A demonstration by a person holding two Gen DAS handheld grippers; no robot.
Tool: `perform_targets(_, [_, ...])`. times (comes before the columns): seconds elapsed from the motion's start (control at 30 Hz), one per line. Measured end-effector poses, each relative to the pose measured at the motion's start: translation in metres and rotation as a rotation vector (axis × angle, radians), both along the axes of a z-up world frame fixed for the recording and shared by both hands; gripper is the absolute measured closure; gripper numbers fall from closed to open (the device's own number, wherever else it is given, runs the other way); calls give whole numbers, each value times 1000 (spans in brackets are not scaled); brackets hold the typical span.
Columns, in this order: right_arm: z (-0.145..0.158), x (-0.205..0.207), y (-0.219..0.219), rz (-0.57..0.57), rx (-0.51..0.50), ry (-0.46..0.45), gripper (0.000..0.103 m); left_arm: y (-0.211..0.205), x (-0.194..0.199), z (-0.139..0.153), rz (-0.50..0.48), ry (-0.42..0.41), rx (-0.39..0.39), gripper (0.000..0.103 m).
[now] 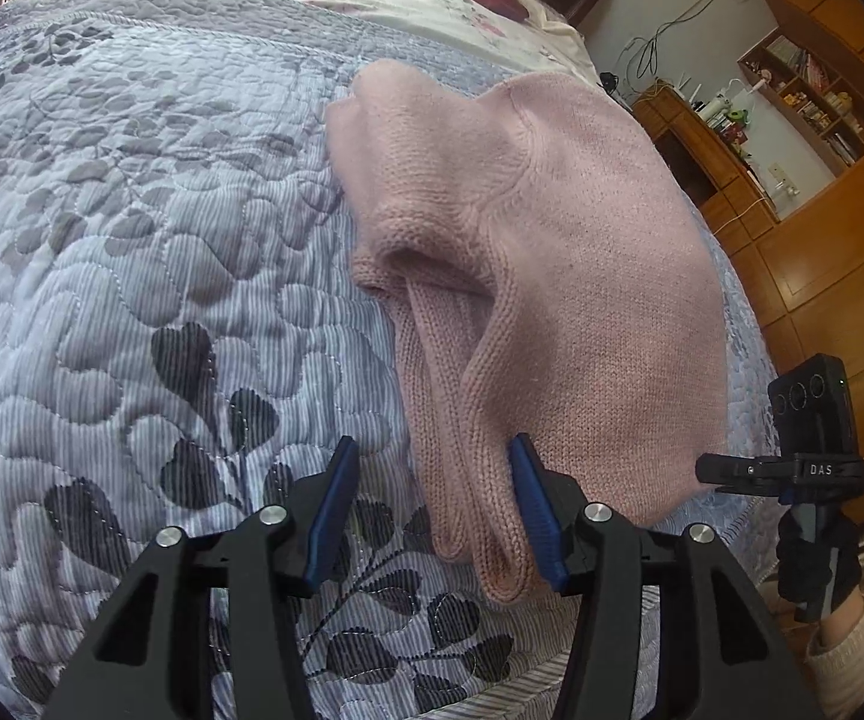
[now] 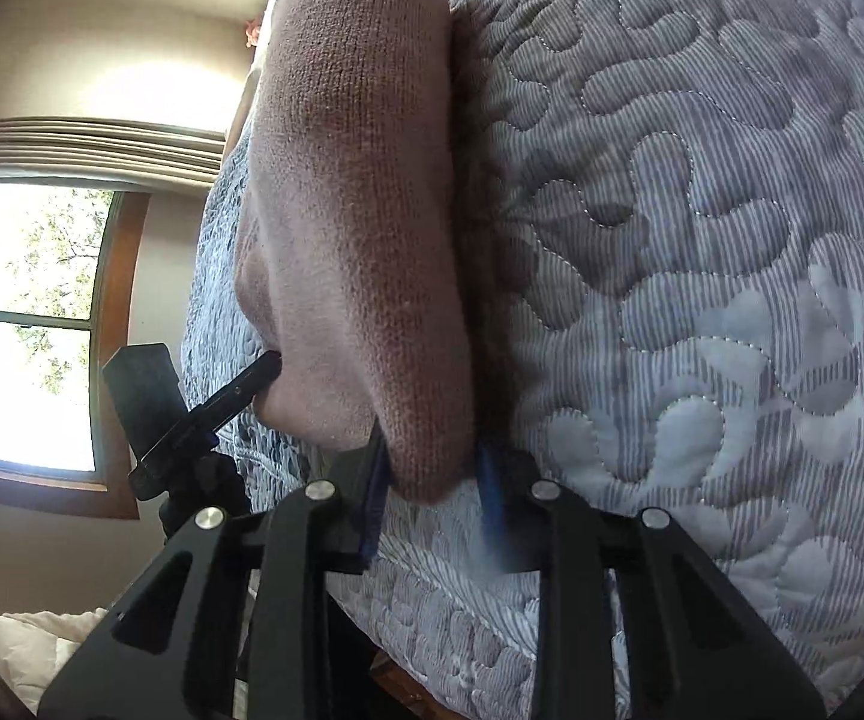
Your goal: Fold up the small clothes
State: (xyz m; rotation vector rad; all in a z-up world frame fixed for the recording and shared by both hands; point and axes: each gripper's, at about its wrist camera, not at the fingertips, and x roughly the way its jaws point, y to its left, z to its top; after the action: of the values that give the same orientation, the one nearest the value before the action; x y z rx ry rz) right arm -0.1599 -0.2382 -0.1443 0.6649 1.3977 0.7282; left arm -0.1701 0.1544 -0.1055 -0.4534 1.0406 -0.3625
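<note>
A pink knitted sweater (image 1: 552, 252) lay folded on the bed, filling the centre and right of the left wrist view, its fine stockinette soft and slightly fuzzy, a ribbed sleeve (image 1: 480, 480) trailing toward the lower middle. The left gripper (image 1: 432, 468) stood with jaws apart, the sleeve between its blue pads without being pinched. In the right wrist view the right gripper (image 2: 429, 468) had its jaws apart around a rounded sweater fold (image 2: 360, 210). Beneath spread a quilted bedspread (image 1: 132, 240), striped grey-blue with stitched leaf shapes.
</note>
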Motion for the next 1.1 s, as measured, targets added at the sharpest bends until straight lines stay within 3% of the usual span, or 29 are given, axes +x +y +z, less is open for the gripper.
perform_targets(0.17, [31, -20, 7, -38, -88, -96, 57, -2, -9, 14, 25, -9, 25, 50])
perform_targets(0.23, [47, -28, 6, -66, -166, -146, 37, -4, -16, 23, 31, -17, 58, 50])
perform_targets(0.33, [67, -44, 1, -109, -259, -208, 23, -5, -28, 37, 43, -26, 123, 39])
perform_targets(0.47, [85, -66, -3, -156, -390, -251, 17, -3, -45, 54, 81, -32, 196, 32])
perform_targets(0.7, [96, -87, 14, -136, -604, -303, 13, -4, -72, 73, 110, -31, 245, 28])
perform_targets(0.97, [115, -114, 32, -154, -704, -323, 11, -9, -98, 88, 142, 0, 289, 23])
perform_targets(1.1, [124, -123, 35, -159, -700, -337, 11, -12, -111, 94, 152, 7, 304, 22])
